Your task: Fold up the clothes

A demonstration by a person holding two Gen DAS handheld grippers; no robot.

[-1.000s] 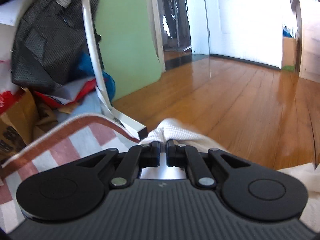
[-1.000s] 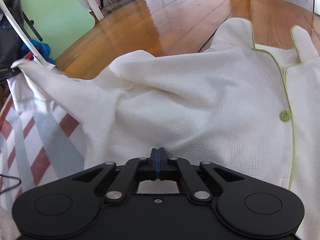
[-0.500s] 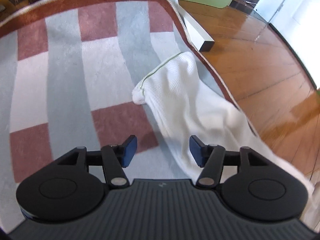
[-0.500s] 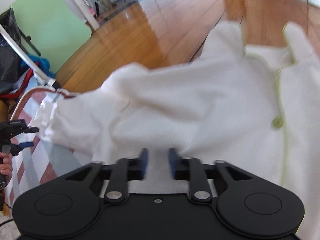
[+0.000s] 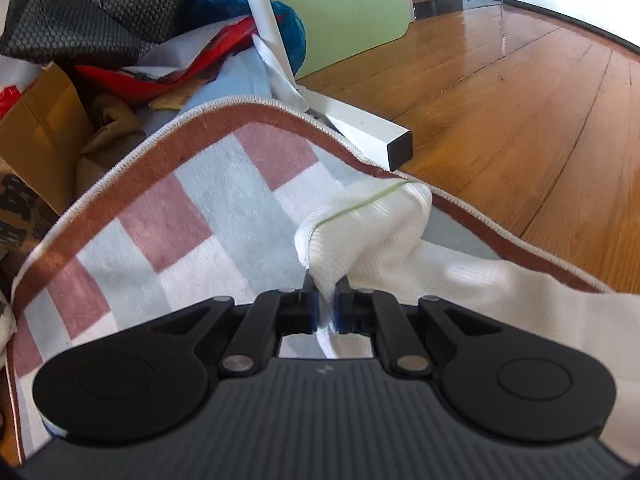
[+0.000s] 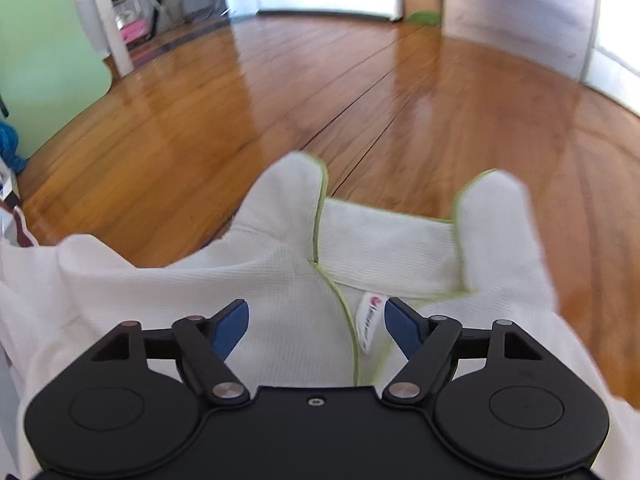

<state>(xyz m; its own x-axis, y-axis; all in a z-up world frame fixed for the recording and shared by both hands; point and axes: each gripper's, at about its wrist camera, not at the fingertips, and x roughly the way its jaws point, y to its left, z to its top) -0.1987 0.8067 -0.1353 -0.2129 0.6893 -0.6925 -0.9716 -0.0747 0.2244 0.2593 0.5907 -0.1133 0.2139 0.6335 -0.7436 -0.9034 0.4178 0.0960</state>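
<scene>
On the checked rug (image 5: 192, 216), the left hand-held gripper (image 5: 326, 312) pinches the white waffle shirt's (image 6: 280, 280) green-piped cuff (image 5: 360, 216); right hand-held gripper (image 6: 316, 326) gapes wide, empty, over its collar (image 6: 392, 240).

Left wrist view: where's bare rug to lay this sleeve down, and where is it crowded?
The checked rug lies bare left of the sleeve cuff that the left gripper pinches, up to its brown border. Beyond that border it is crowded: cardboard box, bags and white stand foot.

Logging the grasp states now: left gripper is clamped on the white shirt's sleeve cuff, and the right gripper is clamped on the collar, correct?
Not quite. The right gripper is open above the collar, holding nothing, as the right wrist view shows. The left gripper is indeed clamped on the sleeve cuff.
</scene>
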